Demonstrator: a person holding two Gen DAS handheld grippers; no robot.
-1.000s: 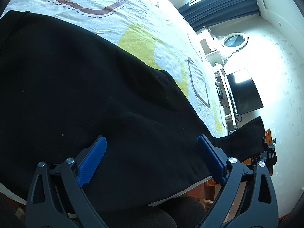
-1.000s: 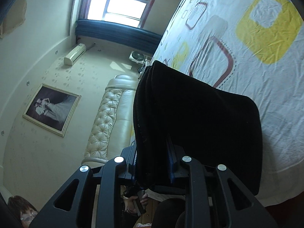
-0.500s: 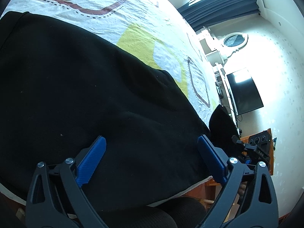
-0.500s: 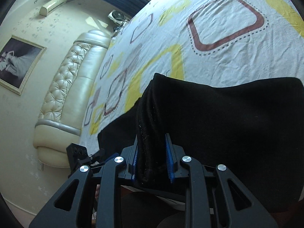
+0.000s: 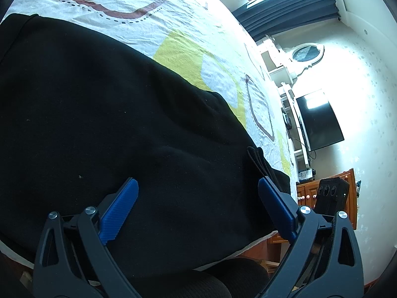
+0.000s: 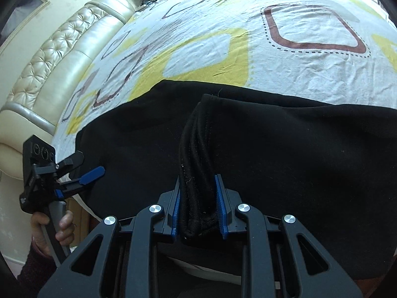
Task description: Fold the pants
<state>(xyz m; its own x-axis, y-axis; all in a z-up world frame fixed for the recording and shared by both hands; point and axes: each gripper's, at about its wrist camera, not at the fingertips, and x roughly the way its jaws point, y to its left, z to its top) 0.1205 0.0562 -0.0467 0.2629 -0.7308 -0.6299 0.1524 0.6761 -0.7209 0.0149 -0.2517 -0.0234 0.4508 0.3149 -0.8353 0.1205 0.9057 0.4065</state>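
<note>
Black pants lie spread on the patterned bed sheet near the bed's front edge. My left gripper is open, its blue pads just above the cloth and holding nothing. My right gripper is shut on the bunched hem end of the pants and holds it over the flat part of the pants. The left gripper also shows in the right wrist view, open at the pants' left edge. The right gripper's body shows at the right in the left wrist view.
The sheet has yellow and brown squares. A padded cream headboard stands at the left. A TV, a white shelf and a wooden cabinet stand past the bed's far side. The bed edge runs just under both grippers.
My right gripper has swung the held pants end from up in the air down over the pants on the bed, toward the left gripper. The left gripper has stayed open in place.
</note>
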